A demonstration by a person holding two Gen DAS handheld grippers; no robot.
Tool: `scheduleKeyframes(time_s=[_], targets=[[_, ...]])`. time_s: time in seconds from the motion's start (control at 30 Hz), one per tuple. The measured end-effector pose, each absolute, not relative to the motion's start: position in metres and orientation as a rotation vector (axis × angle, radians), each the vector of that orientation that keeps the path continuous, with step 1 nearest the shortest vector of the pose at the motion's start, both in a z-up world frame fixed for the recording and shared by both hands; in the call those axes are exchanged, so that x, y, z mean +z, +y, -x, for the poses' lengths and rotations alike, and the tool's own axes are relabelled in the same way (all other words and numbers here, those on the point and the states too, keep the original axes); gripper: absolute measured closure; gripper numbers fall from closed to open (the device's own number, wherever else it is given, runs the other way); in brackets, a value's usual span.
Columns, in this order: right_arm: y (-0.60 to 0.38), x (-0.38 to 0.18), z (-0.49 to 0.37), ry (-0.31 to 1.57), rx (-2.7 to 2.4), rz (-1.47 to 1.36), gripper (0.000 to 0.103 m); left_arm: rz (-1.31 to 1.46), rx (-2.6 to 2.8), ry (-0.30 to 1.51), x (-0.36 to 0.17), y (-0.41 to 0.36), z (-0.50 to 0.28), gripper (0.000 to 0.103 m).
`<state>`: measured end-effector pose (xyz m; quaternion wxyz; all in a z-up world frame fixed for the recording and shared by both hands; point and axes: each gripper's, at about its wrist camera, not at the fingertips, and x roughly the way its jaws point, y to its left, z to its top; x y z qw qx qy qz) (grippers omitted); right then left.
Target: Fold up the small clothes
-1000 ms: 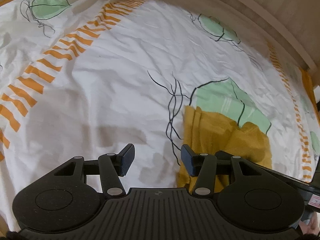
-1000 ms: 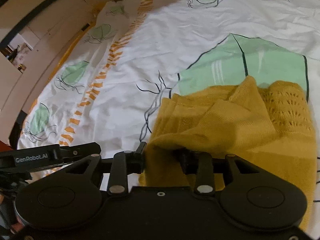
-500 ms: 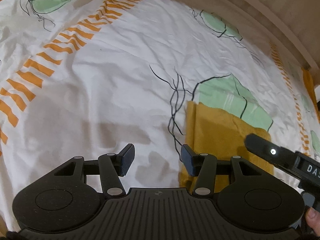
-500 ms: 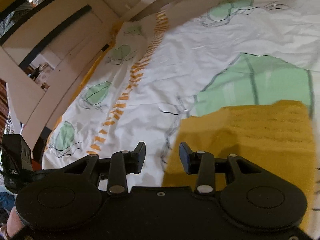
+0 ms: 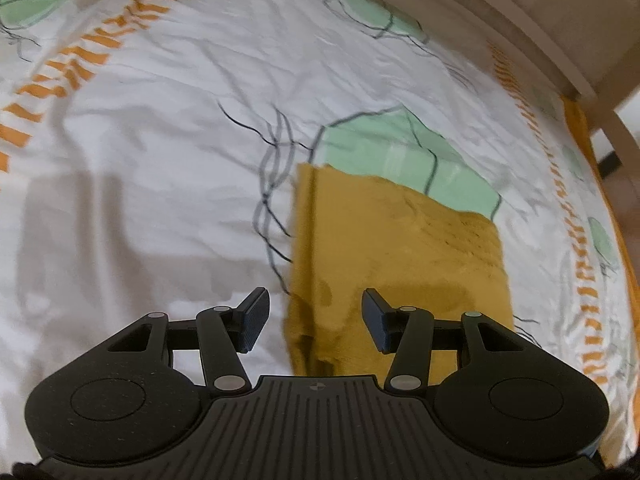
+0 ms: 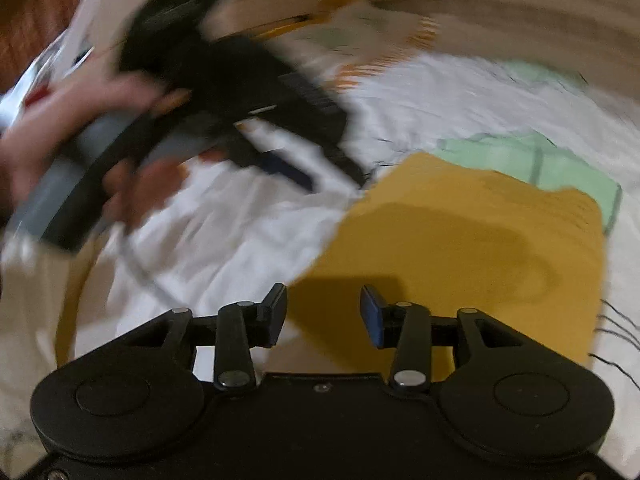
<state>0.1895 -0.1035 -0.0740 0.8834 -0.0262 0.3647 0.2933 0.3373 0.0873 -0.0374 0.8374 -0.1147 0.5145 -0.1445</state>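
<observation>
A mustard-yellow knit garment point(image 5: 396, 248) lies folded flat as a rough rectangle on the printed bedsheet point(image 5: 160, 160). My left gripper point(image 5: 316, 316) hovers open over the garment's near left edge, nothing between its fingers. In the right wrist view, which is blurred, the same garment point(image 6: 460, 240) lies ahead and my right gripper point(image 6: 324, 314) stands open above its near left corner, holding nothing. The left gripper's body point(image 6: 240, 92) and the hand point(image 6: 80, 140) holding it show at upper left of that view.
The sheet is white with green leaf prints point(image 5: 404, 160) and orange dashed stripes point(image 5: 80, 60). A wooden bed frame point(image 5: 520, 32) runs along the far and right edges. White sheet stretches to the left of the garment.
The right gripper let go of the yellow fold, which now lies flat, and swung sideways with a roll. The left gripper shifted right, closer over the garment's edge.
</observation>
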Motion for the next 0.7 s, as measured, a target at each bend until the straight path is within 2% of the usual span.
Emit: scheduleKeyframes(time_s=[0.17, 0.37, 0.5, 0.6, 0.67, 0.7], targets=[[-0.075, -0.077, -0.177, 0.705, 0.635, 0.255, 0.051, 0.242, -0.327, 1.11, -0.045, 0.077, -0.338, 0.054], [-0.069, -0.085, -0.172, 0.687, 0.625, 0.353, 0.051, 0.259, -0.342, 1.117, -0.054, 0.074, -0.34, 0.054], [-0.063, -0.092, -0.167, 0.671, 0.644, 0.412, 0.051, 0.224, -0.327, 1.124, -0.058, 0.067, -0.342, 0.061], [-0.061, -0.094, -0.163, 0.658, 0.649, 0.427, 0.052, 0.184, -0.325, 1.114, -0.058, 0.062, -0.341, 0.061], [-0.062, -0.094, -0.163, 0.652, 0.643, 0.415, 0.055, 0.164, -0.332, 1.106, -0.058, 0.06, -0.34, 0.064], [-0.064, -0.093, -0.164, 0.652, 0.639, 0.404, 0.064, 0.157, -0.336, 1.103, -0.058, 0.059, -0.34, 0.067]])
